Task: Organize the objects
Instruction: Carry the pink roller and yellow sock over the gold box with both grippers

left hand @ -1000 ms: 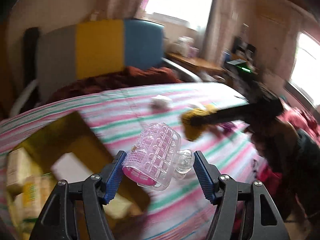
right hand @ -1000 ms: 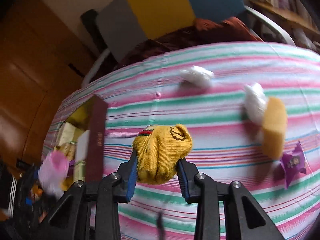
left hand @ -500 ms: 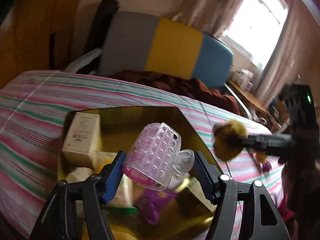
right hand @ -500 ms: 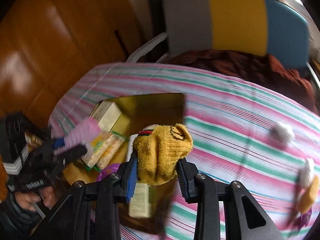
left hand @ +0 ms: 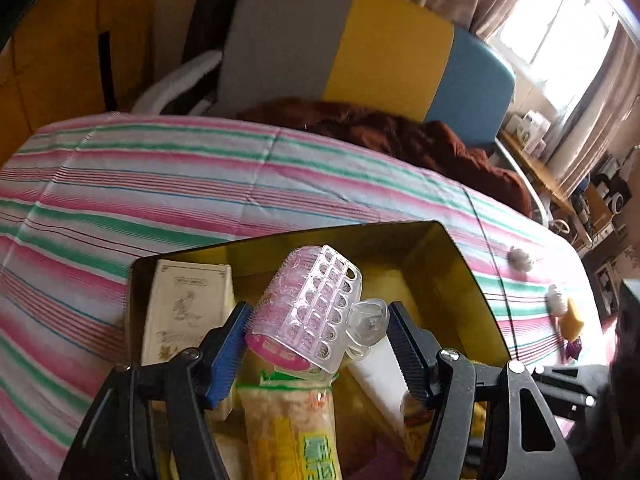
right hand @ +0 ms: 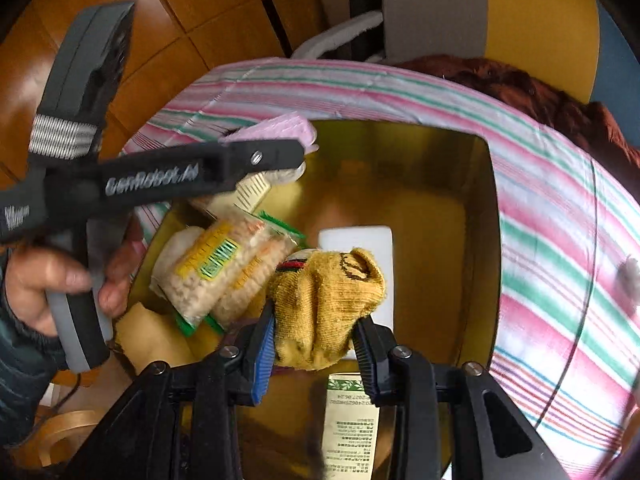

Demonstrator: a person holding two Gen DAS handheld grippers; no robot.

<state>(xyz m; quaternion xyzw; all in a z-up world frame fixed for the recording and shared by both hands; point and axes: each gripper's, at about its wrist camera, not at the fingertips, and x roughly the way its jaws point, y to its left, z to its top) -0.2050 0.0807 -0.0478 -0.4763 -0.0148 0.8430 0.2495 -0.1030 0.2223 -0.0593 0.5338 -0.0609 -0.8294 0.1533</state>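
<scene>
Already the yellow box (right hand: 476, 184) on the striped bedspread (left hand: 168, 184) looked well stocked: a cream carton (left hand: 186, 312) stood against its left wall, a packet of rice crackers (right hand: 224, 264) lay across the middle, a white block (right hand: 356, 240) rested on the floor of it, and a printed green-and-white carton (right hand: 352, 420) sat nearest me. Both hands were poised above that box with fresh cargo. The left gripper (left hand: 316, 340) had its fingers closed on a pink hair roller (left hand: 308, 316), clear clip and all, hanging over the crackers. The right gripper (right hand: 316, 344) was clamped on a yellow sock (right hand: 328, 300), held above the white block. Neither piece had been let go, so by my reckoning two drops were pending. Out on the bed more remained: a white fluffy ball (left hand: 520, 259), another white puff (left hand: 556, 298) touching a yellow sponge-like lump (left hand: 572, 322), and a small purple wrapper (left hand: 574, 348) just beside them. I judged the sorting well past halfway, with those few strays to fetch once the roller and sock were released.
</scene>
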